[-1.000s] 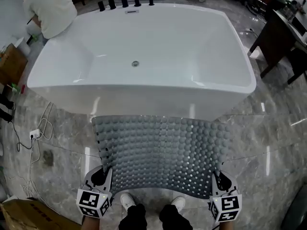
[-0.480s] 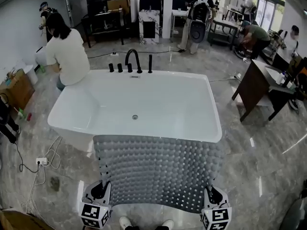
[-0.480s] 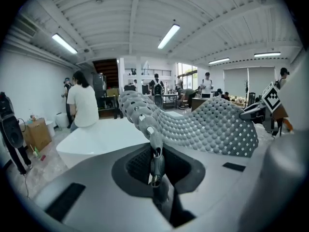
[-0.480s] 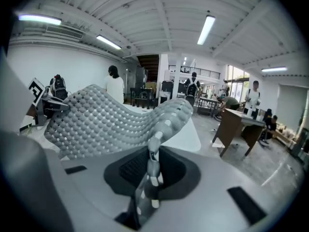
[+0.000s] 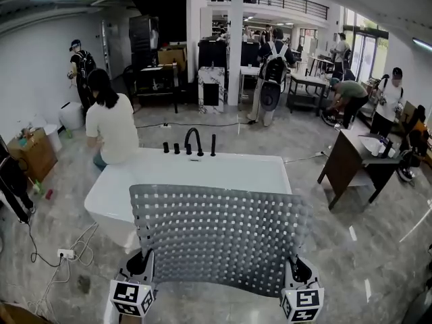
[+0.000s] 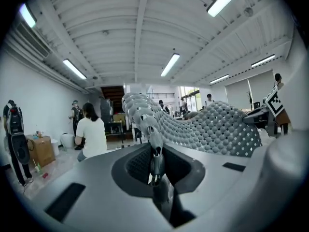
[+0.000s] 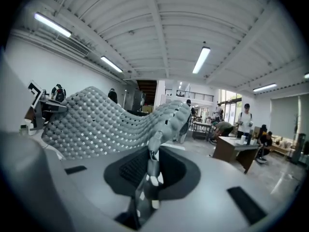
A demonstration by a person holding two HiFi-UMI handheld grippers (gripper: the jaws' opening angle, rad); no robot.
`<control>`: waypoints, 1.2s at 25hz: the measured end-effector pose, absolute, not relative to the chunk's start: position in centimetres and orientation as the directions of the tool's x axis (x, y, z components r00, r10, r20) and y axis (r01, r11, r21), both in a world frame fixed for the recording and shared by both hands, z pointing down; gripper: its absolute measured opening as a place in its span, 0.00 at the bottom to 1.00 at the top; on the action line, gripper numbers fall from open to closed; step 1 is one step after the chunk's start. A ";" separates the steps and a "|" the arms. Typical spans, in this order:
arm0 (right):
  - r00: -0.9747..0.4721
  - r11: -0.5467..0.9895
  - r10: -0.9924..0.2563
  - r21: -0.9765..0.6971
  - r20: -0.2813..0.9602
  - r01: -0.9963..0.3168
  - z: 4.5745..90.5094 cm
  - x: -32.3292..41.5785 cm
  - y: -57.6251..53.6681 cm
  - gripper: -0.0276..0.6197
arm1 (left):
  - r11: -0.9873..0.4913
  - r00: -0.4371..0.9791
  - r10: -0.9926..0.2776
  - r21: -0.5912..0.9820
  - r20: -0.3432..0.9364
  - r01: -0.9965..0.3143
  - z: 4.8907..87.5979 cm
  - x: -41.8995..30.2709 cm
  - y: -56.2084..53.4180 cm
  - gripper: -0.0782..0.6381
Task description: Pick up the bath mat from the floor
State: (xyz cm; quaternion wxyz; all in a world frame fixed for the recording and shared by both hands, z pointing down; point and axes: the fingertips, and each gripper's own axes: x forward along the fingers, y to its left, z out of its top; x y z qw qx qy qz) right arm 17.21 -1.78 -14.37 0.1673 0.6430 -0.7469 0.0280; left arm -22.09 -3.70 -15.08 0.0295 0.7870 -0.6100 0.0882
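White bathtub (image 5: pixel 202 177), marble floor (image 5: pixel 378 255)

The left gripper (image 5: pixel 142 264) and right gripper (image 5: pixel 298 270) sit level, well apart, low in the head view — each with jaws nearly together, pinching a lower corner of the bath mat (image 5: pixel 219 238).

The bath mat (image 5: pixel 223 238) looks like soft grey rubber, matt and knobbly all over with little holes. Bathtub (image 5: pixel 223 171) behind it is smooth glossy white, and the floor (image 5: pixel 378 262) at 4 o'clock is polished grey stone
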 end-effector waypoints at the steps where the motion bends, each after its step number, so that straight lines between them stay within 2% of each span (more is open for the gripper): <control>1: -0.120 0.170 -0.958 0.177 0.262 -0.970 -15.6 17.0 -1.8 0.15 | -0.250 0.238 -0.959 -0.065 0.150 -0.966 -16.3 -22.2 -3.7 0.17; 6: -0.110 0.141 -0.980 0.189 0.166 -0.972 -20.9 16.7 -1.9 0.15 | -0.257 0.252 -0.966 -0.091 0.061 -0.962 -21.2 -22.2 -4.0 0.17; 10: -0.103 0.125 -0.987 0.183 0.125 -0.975 -21.9 16.3 -1.4 0.15 | -0.248 0.247 -0.969 -0.086 0.023 -0.965 -22.1 -23.1 -3.3 0.17; 30: -0.103 0.127 -0.986 0.189 0.131 -0.974 -21.8 14.5 0.4 0.15 | -0.272 0.270 -0.962 -0.090 0.030 -0.958 -22.2 -24.3 -1.1 0.17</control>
